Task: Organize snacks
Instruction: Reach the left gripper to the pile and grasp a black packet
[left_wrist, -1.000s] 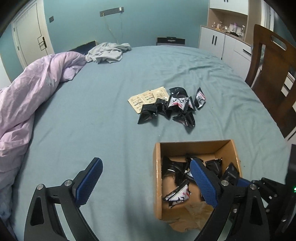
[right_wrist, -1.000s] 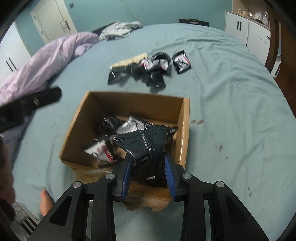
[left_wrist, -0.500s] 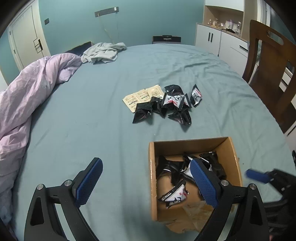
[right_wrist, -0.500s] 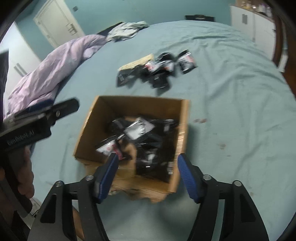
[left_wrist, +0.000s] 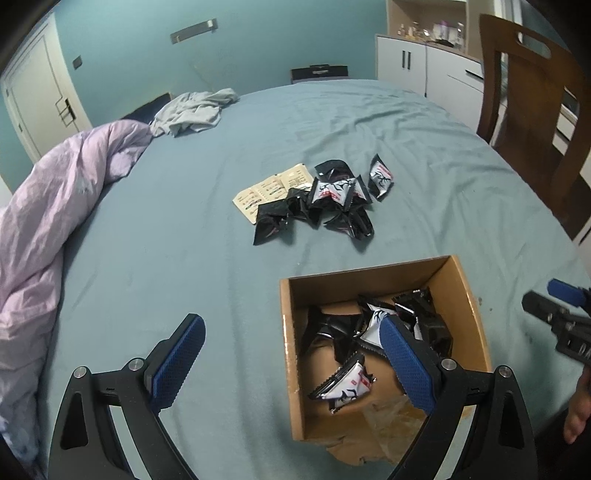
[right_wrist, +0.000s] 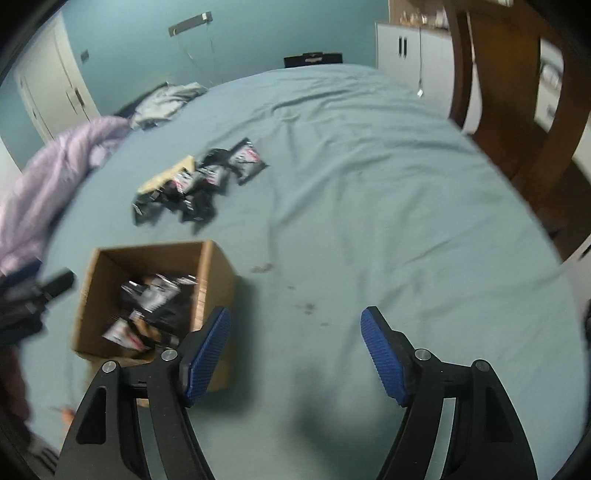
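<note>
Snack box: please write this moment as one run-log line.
left gripper: open | right gripper: open | cardboard box: holds packets | loose packets: on bed

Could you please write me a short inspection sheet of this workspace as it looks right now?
Surface: bed sheet, teal, wrinkled, a few dark spots in the right wrist view.
Job's things: cardboard box open, holding several black snack packets; loose pile of packets on the sheet beyond it, partly on beige sachets.
Clutter: lilac duvet, grey garment.
Grippers: left gripper open, empty; right gripper open, empty, beside the box.
Cables: thin wires hanging on the wall.
Surroundings: wooden chair, white cabinets, door.
</note>
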